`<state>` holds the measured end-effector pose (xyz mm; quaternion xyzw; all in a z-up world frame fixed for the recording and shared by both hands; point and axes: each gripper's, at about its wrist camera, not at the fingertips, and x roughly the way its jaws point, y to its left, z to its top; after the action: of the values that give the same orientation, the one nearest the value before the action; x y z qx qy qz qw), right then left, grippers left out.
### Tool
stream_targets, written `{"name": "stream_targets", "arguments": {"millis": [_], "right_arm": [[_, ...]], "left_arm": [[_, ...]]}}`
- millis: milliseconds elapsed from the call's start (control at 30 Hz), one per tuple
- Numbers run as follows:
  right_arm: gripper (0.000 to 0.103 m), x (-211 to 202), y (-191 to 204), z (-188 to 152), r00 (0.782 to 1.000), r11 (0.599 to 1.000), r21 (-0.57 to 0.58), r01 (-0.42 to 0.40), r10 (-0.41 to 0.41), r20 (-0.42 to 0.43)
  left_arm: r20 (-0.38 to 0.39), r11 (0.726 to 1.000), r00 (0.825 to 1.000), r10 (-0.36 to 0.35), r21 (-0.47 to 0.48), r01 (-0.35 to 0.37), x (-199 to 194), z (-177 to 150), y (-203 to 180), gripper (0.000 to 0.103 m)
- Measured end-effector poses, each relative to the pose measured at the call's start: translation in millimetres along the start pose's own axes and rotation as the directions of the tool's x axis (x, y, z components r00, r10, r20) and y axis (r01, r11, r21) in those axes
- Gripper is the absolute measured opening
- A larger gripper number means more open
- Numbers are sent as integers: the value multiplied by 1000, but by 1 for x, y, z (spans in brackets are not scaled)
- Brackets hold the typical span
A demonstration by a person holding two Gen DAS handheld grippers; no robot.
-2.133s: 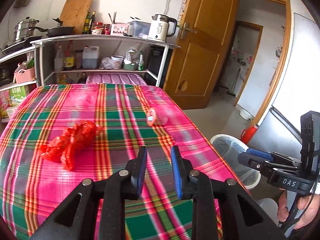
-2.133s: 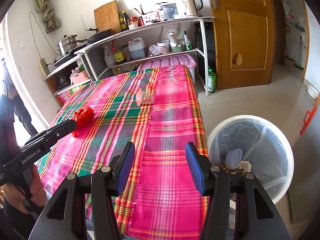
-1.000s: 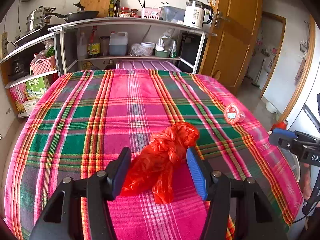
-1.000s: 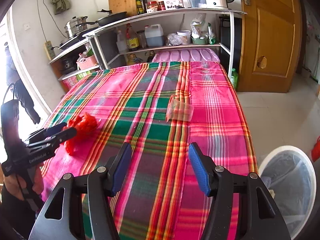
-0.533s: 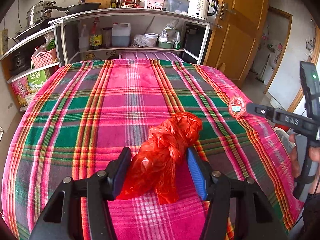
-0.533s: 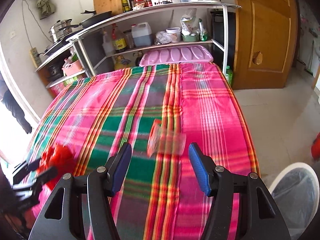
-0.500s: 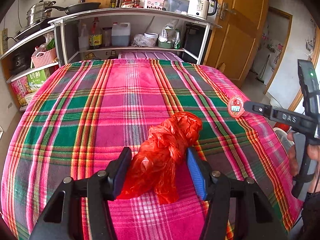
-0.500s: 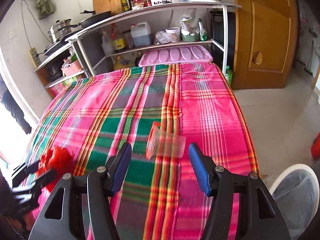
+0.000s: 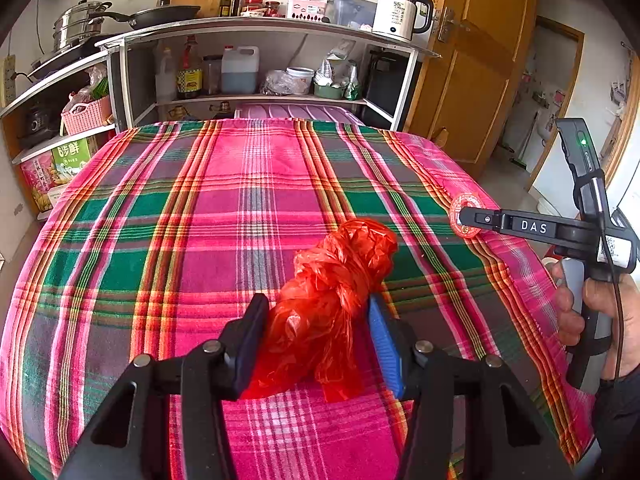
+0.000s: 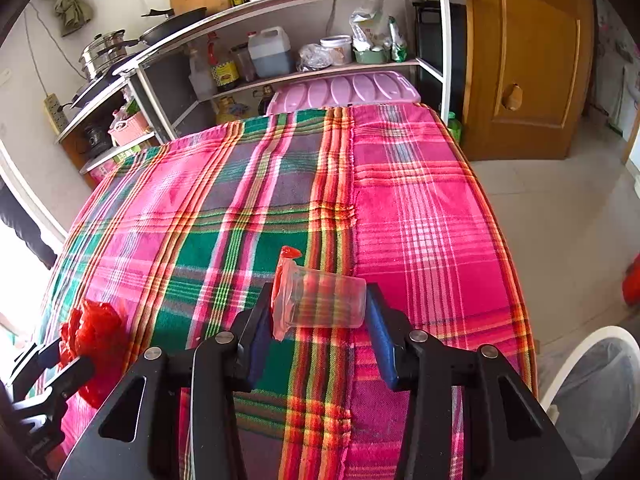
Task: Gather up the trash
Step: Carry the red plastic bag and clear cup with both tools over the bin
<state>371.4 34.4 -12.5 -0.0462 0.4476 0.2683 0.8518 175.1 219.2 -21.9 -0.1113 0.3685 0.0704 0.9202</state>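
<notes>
where plaid tablecloth (image 9: 248,200) lies, kitchen shelves (image 9: 272,28)

A plaid-clothed surface (image 9: 200,208) stood before white kitchen shelving (image 9: 256,28), beside a wooden door (image 10: 528,60), in daylight.

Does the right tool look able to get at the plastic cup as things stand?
Probably yes: the right tool already has its fingers either side of the plastic cup, lying on the tablecloth, having just been closing; nothing blocks it.
</notes>
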Motion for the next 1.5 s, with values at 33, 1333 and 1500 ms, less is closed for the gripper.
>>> {"name": "stream_targets", "arguments": {"millis": [33,1333,1500], "right_arm": [[44,-2,0,-1,1000,1000,-1,-1,1,3],[44,-204,-68,-134,981,994,98,42,-59,185],[44,-215,-82,-143,978,991,125,51,-74,194]], "left_arm": [[1,1000,1000,-2,3,2,0,0,-1,51],[82,975,976,-203,104,195,-72,-20,-149,50],[75,966,970,-232,131,221,-75,-23,-170,50]]}}
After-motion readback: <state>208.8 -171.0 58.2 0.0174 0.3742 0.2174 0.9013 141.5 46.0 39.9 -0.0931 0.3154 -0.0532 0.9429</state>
